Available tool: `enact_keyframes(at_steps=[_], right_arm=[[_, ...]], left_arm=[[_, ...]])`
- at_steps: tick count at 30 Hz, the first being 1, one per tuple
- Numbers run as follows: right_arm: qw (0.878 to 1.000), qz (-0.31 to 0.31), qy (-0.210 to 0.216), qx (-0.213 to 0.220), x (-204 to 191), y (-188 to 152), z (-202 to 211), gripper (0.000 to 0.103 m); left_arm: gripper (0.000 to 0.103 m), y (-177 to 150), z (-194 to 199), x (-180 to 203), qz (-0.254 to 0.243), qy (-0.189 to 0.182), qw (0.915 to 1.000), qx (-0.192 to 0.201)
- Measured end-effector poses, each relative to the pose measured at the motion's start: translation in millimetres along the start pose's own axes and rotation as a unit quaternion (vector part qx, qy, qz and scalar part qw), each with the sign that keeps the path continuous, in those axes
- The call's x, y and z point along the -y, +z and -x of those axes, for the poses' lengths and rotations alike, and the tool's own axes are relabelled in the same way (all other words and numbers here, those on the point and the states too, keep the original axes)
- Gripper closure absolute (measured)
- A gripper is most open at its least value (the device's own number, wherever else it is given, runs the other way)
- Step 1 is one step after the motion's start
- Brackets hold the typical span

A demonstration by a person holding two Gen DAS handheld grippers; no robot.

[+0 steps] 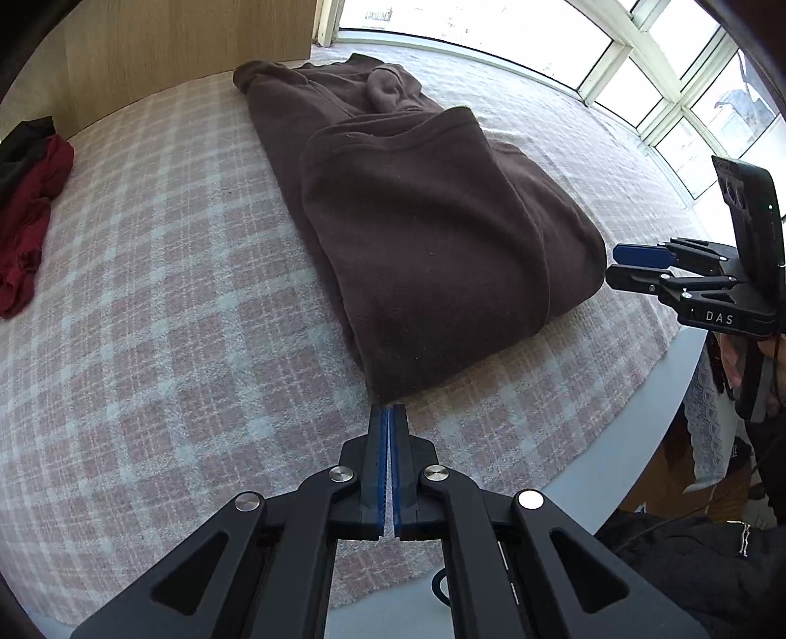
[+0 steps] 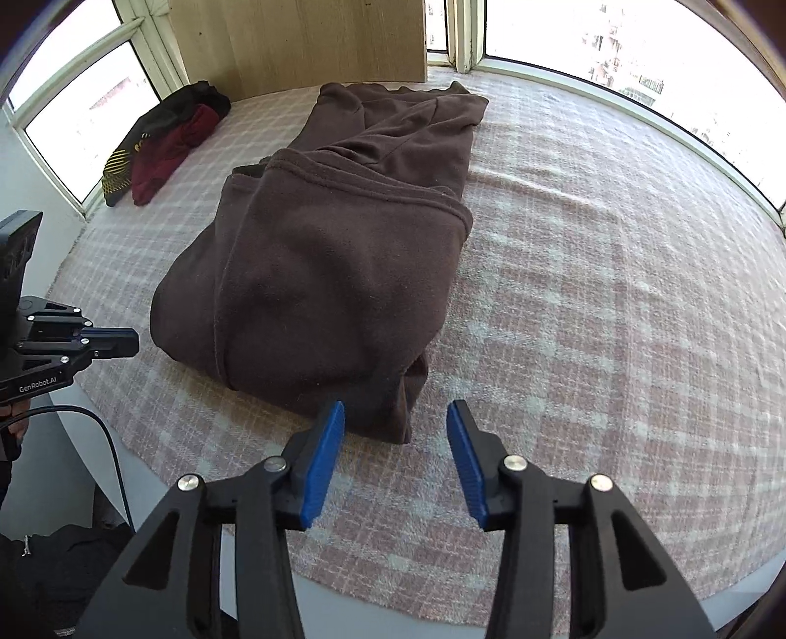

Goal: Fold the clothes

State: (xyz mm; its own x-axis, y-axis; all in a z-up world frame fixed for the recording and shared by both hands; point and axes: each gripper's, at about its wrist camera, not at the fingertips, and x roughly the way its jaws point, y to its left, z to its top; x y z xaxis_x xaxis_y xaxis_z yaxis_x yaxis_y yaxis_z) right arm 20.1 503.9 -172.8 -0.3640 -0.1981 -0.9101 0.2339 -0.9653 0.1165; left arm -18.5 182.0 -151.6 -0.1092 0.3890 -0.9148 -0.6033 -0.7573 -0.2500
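The brown garment [image 1: 422, 231] lies half folded on the checked cloth [image 1: 147, 304] that covers the desk [image 2: 88, 472]. Its long axis runs away from both hands, from the near edge toward the window [image 2: 614, 44]. The lower part is already doubled over and makes a thick bundle at the near end.

The left hand-held gripper [image 1: 391, 413] has its pads pressed together and holds nothing. It points at the near left corner of the bundle, just in front of it.

The right hand-held gripper [image 2: 395, 418] is spread and empty. The near right corner of the bundle lies just beyond its left finger [image 2: 324, 452].

Both hands seem about equally near. I think the next fold must go along the long axis, away from the person.
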Motion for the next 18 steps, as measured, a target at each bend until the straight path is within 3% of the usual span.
enact_keyframes(at_steps=[5,7,8,11,15,18], right_arm=[[0.999,-0.018,0.024,-0.031,8.1,0.8,-28.7,0.060],[0.997,-0.028,0.051,-0.045,11.6,0.8,-37.7,0.080],[0.996,-0.037,0.069,-0.049,14.4,0.8,-39.3,0.080],[0.993,-0.048,0.101,-0.039,20.7,4.2,-26.4,0.083],[0.990,-0.049,0.126,-0.028,26.9,14.6,-4.6,0.087],[0.997,0.029,0.035,-0.057,19.3,17.8,-11.0,0.086]], left_arm=[[0.102,9.2,-24.2,1.2,0.017,-0.015,0.9998,0.001],[0.102,8.3,-20.3,0.3,0.012,-0.023,0.9996,0.007],[0.103,7.0,-17.3,-1.3,0.015,-0.034,0.9993,0.010],[0.103,4.7,-0.8,-5.8,0.032,-0.077,0.9960,0.033],[0.103,5.4,22.6,0.3,0.018,-0.095,0.9938,0.055],[0.103,5.1,17.0,-0.1,0.002,-0.062,0.9971,0.045]])
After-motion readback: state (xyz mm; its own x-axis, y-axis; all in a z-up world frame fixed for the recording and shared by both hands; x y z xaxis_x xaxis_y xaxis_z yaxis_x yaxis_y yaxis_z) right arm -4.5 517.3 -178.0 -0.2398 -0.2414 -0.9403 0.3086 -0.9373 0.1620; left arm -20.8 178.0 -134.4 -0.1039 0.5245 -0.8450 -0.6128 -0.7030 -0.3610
